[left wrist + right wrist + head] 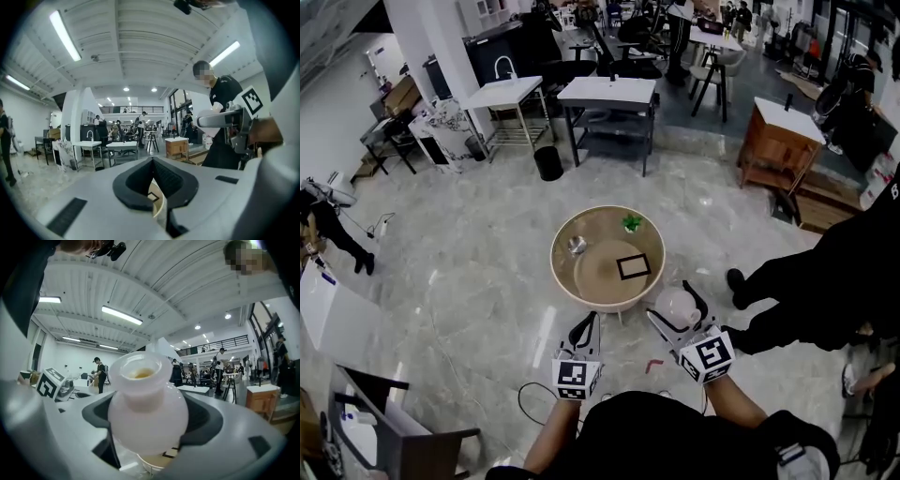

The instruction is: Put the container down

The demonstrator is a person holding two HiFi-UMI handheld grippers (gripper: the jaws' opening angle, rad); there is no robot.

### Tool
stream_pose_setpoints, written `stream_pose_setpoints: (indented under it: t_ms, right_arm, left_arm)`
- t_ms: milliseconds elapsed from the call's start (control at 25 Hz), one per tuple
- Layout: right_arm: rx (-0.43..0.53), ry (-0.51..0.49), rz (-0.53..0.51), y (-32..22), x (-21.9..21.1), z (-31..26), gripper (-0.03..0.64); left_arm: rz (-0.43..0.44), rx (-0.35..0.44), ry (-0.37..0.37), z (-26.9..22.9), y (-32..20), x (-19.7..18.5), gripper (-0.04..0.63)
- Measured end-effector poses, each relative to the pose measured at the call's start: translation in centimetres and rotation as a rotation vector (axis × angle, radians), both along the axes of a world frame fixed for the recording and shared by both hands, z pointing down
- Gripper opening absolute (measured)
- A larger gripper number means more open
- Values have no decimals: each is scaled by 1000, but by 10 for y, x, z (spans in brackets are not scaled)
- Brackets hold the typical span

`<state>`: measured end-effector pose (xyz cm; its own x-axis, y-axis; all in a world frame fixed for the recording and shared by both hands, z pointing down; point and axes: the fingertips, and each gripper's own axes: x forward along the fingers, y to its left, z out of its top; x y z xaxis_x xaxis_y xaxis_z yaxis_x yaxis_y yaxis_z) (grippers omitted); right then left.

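Note:
A white, round-bellied container [674,308] with a wide neck is held off the floor, just right of the round beige table [581,281]. My right gripper [672,300] is shut on it. In the right gripper view the container [147,404] stands upright and fills the space between the jaws of that gripper [150,416], with the table's rim showing below it. My left gripper [591,322] hovers at the table's near edge. Its jaws meet with nothing between them in the left gripper view [152,165].
On the table are a small green plant [632,223], a metal bowl [576,246] and a black square frame [633,266]. A person in black [811,291] stands close at the right. A chair [403,441] is at the lower left, and a cable [530,398] lies on the floor.

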<state>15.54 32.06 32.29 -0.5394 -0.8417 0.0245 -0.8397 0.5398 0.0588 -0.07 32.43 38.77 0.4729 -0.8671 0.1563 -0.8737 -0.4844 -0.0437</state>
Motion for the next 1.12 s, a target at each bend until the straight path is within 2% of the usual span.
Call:
stream_pose_setpoints:
  t_ms: [120, 280, 480, 680, 920, 1120]
  right_arm:
    - [19, 32, 16, -8, -16, -3, 407]
    - [27, 70, 10, -20, -36, 2, 407]
    - [8, 97, -17, -39, -61, 17, 407]
    - [-30, 75, -33, -68, -74, 30, 407]
    - [-49, 76, -44, -130, -76, 42, 407]
    - [-52, 124, -63, -184, -72, 52, 407]
  left_arm:
    - [30, 38, -53, -6, -6, -12, 0]
    - [39, 43, -40, -7, -18, -31, 0]
    - [-1, 52, -15, -9, -42, -60, 0]
    - [-4, 59, -55, -5, -68, -72, 0]
    - [-53, 29, 6, 7, -128, -81, 0]
    - [-46, 5, 4, 8, -185, -74, 0]
